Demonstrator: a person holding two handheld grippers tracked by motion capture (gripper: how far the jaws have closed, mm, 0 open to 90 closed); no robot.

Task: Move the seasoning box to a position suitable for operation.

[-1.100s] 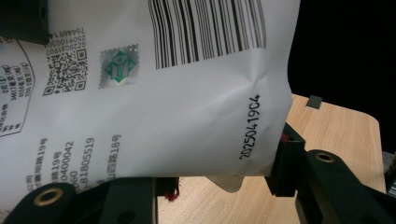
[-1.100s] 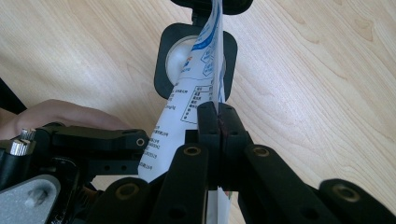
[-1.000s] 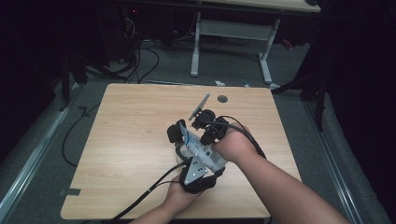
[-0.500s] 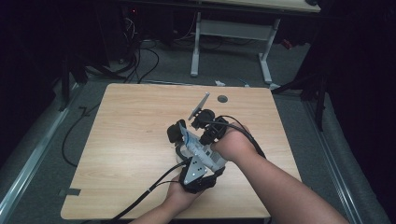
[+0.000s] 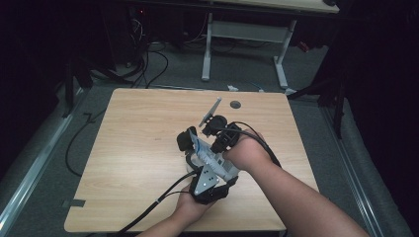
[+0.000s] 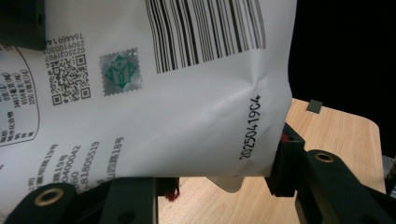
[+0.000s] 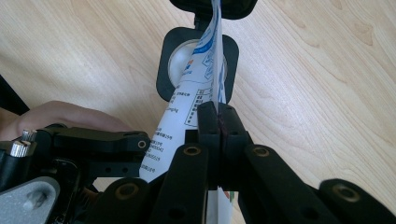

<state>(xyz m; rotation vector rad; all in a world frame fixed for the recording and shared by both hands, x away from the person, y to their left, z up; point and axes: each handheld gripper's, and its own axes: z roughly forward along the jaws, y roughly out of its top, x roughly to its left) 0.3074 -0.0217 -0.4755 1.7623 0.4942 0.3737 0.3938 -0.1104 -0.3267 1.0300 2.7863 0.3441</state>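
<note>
1. The high view looks forward and down on the whole wooden table (image 5: 128,148) from above the person's side; forearms enter at the bottom edge.
2. The left gripper view sits very close to a white printed pouch (image 6: 154,93), table beyond at lower right.
3. The right gripper view looks down along its jaws at the same pouch (image 7: 205,70) and tabletop.

The pouch (image 6: 154,102) between the black fingers (image 6: 299,172) is white, printed with a black barcode, black QR squares, a green-and-silver stamp and small black text; in the right gripper view its face (image 7: 198,88) carries blue lettering. Beneath the fingers, the bench (image 5: 133,143) is pale wood grain.
</note>
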